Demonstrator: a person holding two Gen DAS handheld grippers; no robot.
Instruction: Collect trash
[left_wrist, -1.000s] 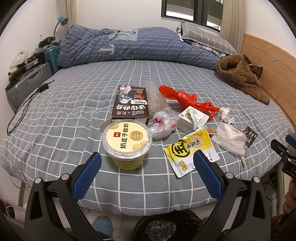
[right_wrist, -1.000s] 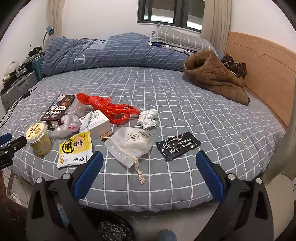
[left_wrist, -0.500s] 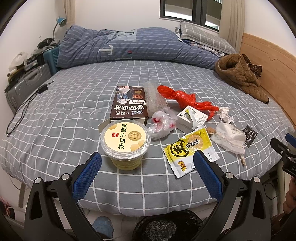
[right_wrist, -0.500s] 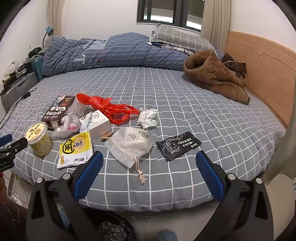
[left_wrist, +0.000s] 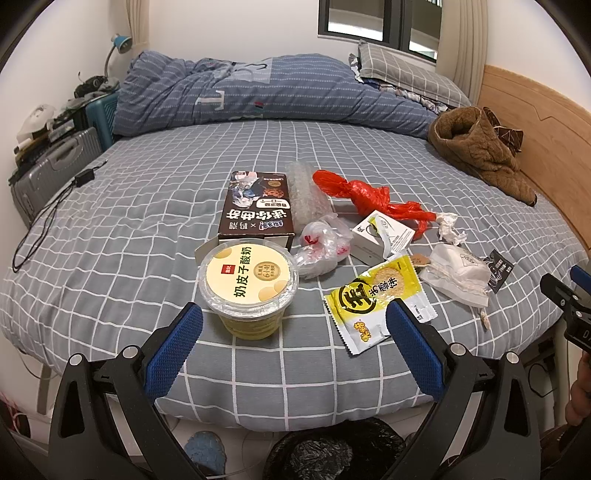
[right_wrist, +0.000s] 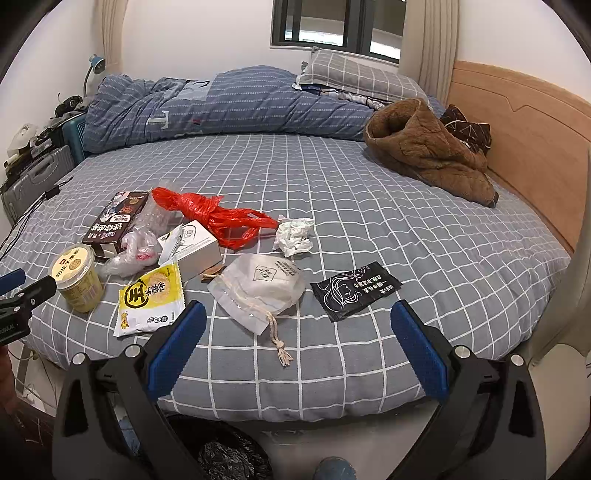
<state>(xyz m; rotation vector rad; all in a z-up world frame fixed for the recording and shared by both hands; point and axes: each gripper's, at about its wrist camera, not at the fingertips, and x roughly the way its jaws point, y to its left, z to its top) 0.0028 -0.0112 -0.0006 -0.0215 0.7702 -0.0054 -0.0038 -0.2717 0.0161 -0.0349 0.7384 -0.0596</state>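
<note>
Both claws are wide open w/ nothing in them; left gripper (left_wrist: 293, 339) hangs at the near edge of the bed (left_wrist: 155, 192), right by the yogurt cup (left_wrist: 248, 290); right gripper (right_wrist: 299, 345) hangs near the white drawstring pouch (right_wrist: 260, 286) & black packet (right_wrist: 354, 293). No trash looks picked up yet; it all lies on the bed: brown snack box (left_wrist: 258, 208) far behind the cup, clear bags (left_wrist: 321, 245), red plastic bag (left_wrist: 364, 195), white box (left_wrist: 380, 236), yellow wrapper (left_wrist: 376, 299), crumpled tissue (right_wrist: 293, 236). Bin w/ black bag (left_wrist: 332, 450) sits on the floor just below the near edge; I can't see any trash in it; so I think the job is only starting, approx. all pieces left to go.
</note>
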